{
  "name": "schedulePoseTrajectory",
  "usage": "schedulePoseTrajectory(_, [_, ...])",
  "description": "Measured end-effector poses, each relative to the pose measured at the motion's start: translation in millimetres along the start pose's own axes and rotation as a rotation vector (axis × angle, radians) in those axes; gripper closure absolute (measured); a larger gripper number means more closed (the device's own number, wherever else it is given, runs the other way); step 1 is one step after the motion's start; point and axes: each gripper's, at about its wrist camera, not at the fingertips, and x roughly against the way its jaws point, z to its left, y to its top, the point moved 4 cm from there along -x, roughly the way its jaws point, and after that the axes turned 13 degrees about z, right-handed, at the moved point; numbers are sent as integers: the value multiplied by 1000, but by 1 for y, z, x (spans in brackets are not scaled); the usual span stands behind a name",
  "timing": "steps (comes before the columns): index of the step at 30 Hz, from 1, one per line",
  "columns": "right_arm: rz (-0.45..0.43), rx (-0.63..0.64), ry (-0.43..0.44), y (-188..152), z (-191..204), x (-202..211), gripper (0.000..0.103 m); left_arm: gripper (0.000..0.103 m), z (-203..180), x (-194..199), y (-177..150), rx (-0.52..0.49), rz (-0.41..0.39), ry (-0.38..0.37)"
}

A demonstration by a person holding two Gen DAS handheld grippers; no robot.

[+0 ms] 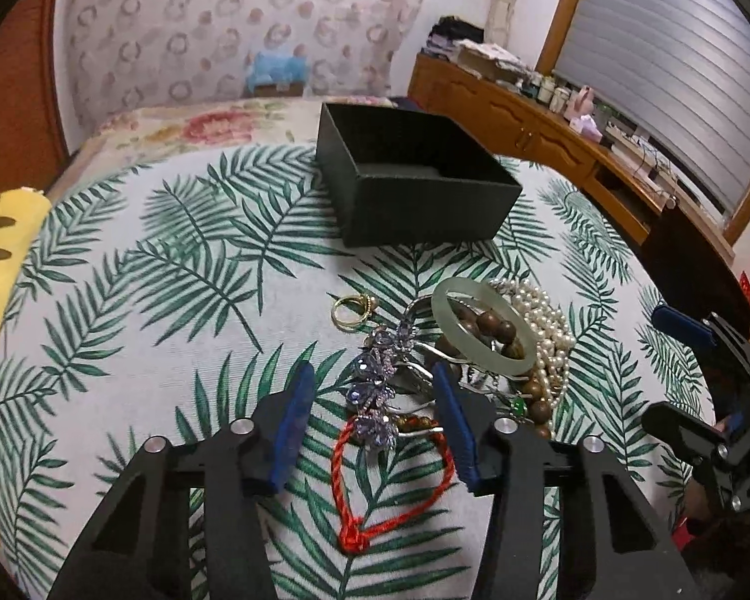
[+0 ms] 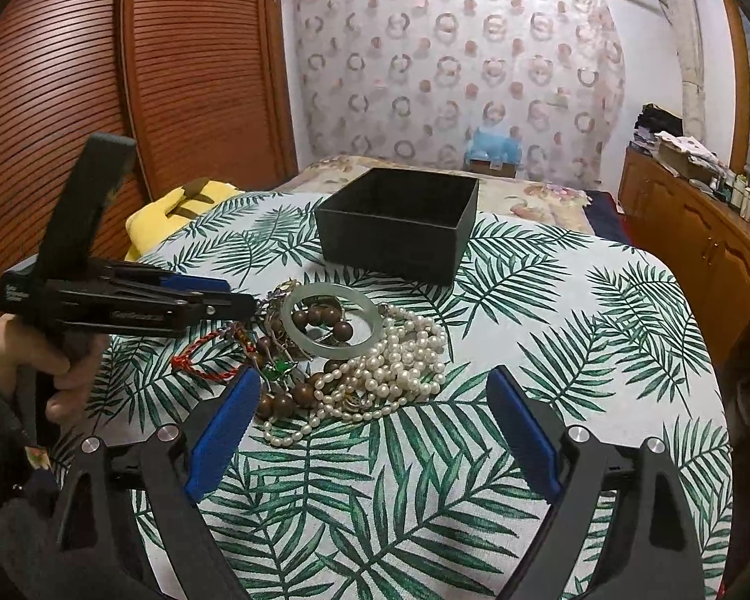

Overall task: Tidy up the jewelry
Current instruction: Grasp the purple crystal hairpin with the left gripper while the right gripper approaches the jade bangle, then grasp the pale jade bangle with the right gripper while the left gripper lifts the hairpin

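A pile of jewelry lies on the leaf-print cloth: a pale jade bangle (image 1: pixel 480 325) (image 2: pixel 331 320), pearl strands (image 1: pixel 545 325) (image 2: pixel 395 370), brown wooden beads (image 2: pixel 320 317), a purple crystal hair clip (image 1: pixel 375 390), a red cord bracelet (image 1: pixel 390 480) (image 2: pixel 200 360) and a gold ring (image 1: pixel 351 309). An open, empty black box (image 1: pixel 410 175) (image 2: pixel 400 222) stands behind the pile. My left gripper (image 1: pixel 372 385) is open, its blue pads on either side of the hair clip. My right gripper (image 2: pixel 375 385) is open just in front of the pearls.
The leaf-print cloth (image 2: pixel 550 330) covers a rounded table. A yellow cloth (image 1: pixel 0 260) lies at the left edge. A wooden dresser (image 1: pixel 550 135) with small items runs along the right. A bed with floral cover (image 2: pixel 525 195) lies behind.
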Motion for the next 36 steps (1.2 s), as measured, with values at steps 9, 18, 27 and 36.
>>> schedulePoseTrajectory(9, [24,29,38,12,3,-11,14,72,6,-15,6,8,45,5])
schedulePoseTrajectory(18, [56,40,60,12,8,-23,14,83,3,-14,6,-26,29,30])
schedulePoseTrajectory(27, [67,57,50,13,10,-29,14,83,14,13,6,-22,-78,155])
schedulePoseTrajectory(36, [83,95,49,22,17,-38,19,83,32,29,10,-12,-125,248])
